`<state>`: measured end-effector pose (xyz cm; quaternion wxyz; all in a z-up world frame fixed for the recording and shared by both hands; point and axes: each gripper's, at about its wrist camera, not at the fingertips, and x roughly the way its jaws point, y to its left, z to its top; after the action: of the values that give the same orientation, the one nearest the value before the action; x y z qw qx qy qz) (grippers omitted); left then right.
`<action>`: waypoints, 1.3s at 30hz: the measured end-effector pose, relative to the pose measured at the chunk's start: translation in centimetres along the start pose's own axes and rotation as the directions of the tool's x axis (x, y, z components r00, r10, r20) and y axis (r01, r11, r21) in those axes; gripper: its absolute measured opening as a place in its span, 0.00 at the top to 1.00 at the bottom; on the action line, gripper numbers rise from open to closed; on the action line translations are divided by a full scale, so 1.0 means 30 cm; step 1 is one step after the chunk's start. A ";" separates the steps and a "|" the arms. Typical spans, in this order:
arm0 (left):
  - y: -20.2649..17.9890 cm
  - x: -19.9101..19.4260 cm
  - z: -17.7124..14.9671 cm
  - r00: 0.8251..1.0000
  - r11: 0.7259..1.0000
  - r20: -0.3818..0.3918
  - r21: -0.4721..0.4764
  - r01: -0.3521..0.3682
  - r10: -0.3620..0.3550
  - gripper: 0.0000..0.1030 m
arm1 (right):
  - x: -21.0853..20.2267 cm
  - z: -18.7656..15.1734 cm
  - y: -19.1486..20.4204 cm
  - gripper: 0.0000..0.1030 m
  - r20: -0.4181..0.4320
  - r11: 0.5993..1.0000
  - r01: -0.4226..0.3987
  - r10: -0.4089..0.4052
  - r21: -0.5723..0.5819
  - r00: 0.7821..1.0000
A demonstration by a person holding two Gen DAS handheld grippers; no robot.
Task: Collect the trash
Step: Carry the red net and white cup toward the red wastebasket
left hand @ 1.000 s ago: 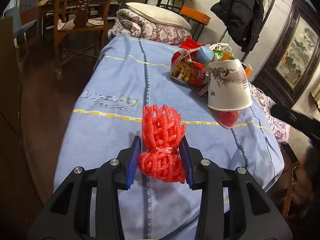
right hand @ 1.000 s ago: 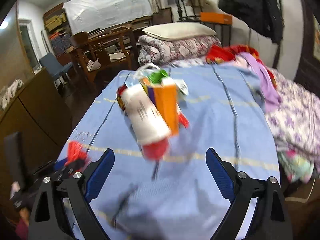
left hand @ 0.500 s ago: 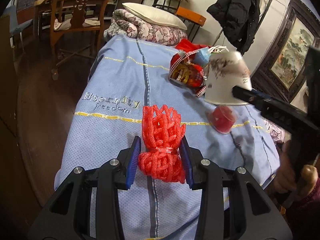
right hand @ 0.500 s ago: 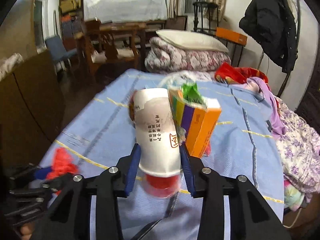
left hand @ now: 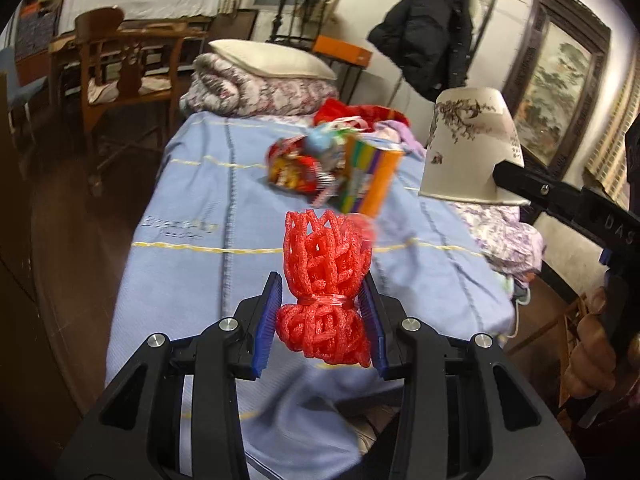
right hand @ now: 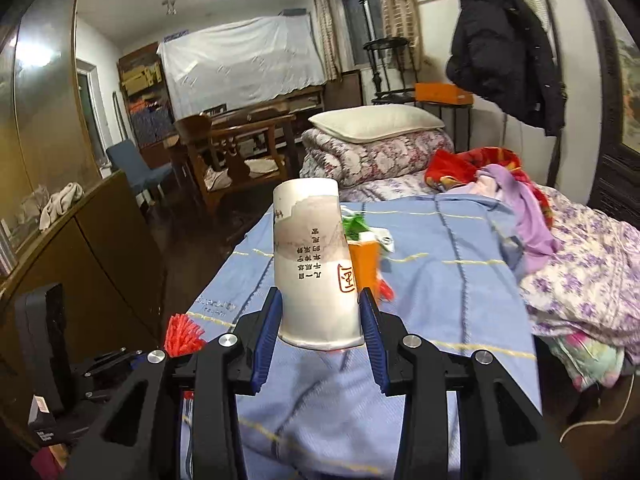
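The left gripper (left hand: 320,320) clamps a red foam net (left hand: 324,296) above the blue bedspread (left hand: 192,272). The right gripper (right hand: 322,330) pinches an upturned paper cup (right hand: 312,264), off the bed. Snack wrappers (left hand: 304,168) and an orange carton (left hand: 370,182) lie beyond at twelve o'clock.

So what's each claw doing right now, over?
Left gripper shut on red foam net bundle. Right gripper shut on white printed paper cup. Snack wrappers remain on blue blanket.
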<state>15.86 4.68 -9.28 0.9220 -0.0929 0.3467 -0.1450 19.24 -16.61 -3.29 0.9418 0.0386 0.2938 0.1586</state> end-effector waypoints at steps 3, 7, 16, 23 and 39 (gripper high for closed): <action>-0.068 -0.036 -0.005 1.000 0.999 0.009 0.030 0.020 -0.020 0.62 | -0.078 -0.030 -0.040 0.62 0.016 1.000 0.012 -0.013 0.022 1.000; -0.165 -0.085 -0.017 0.998 0.996 0.022 0.073 0.054 -0.056 0.62 | -0.210 -0.083 -0.101 0.62 0.051 0.998 0.038 -0.040 0.054 0.998; -0.374 -0.172 -0.103 0.993 0.980 0.031 0.167 0.111 -0.117 0.62 | -0.452 -0.225 -0.211 0.61 0.101 0.991 0.087 -0.097 0.103 0.990; -0.560 -0.223 -0.156 0.987 0.955 0.020 0.257 0.150 -0.160 0.62 | -0.622 -0.333 -0.339 0.61 0.138 0.981 0.084 -0.109 0.175 0.984; -0.955 -0.106 -0.251 0.959 0.860 -0.129 0.424 0.284 -0.253 0.62 | -0.761 -0.608 -0.711 0.61 0.045 0.919 0.243 -0.270 0.311 0.962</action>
<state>2.73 -21.74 -5.14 0.8773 0.0745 0.3206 -0.3493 -2.94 -44.53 -9.52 0.9493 0.1502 0.2758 -0.0148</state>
